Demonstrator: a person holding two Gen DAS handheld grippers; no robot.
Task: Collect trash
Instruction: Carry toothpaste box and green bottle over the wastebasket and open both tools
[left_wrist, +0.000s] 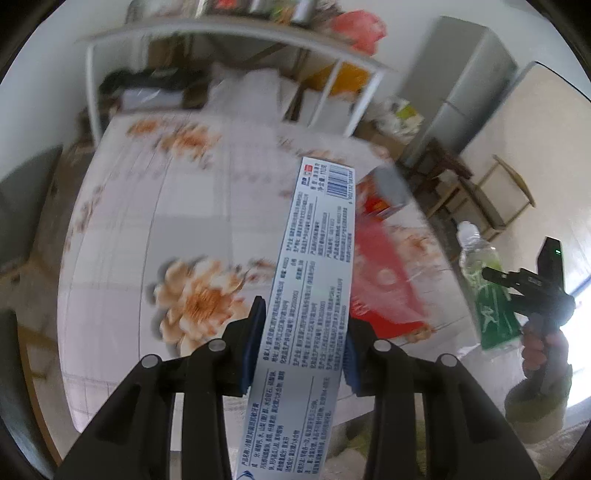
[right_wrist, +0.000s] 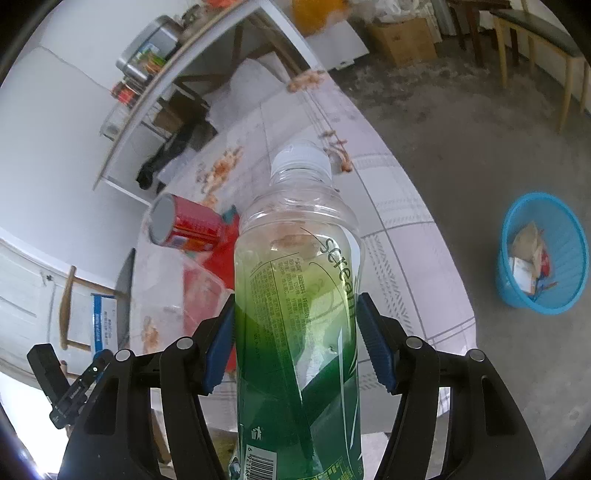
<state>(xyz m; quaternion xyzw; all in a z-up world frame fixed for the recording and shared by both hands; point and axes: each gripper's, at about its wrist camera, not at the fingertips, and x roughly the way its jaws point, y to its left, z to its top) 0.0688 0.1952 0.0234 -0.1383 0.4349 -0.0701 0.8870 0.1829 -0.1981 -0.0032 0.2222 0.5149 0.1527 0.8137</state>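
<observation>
My left gripper (left_wrist: 301, 343) is shut on a long white toothpaste box (left_wrist: 317, 266) with blue print and a barcode, held above the floral table (left_wrist: 147, 221). My right gripper (right_wrist: 297, 339) is shut on an empty clear plastic bottle (right_wrist: 299, 295) with a green label and white cap; bottle and gripper also show at the right of the left wrist view (left_wrist: 487, 288). A red can (right_wrist: 184, 225) lies on its side on the table beside a red plastic bag (right_wrist: 207, 280). A blue basket (right_wrist: 543, 254) with trash in it stands on the floor at right.
A white shelf rack (left_wrist: 221, 40) with clutter stands behind the table. A grey fridge (left_wrist: 461, 81), wooden chairs (left_wrist: 506, 195) and cardboard boxes (right_wrist: 402, 40) stand around. The floor (right_wrist: 461, 147) to the right of the table is bare concrete.
</observation>
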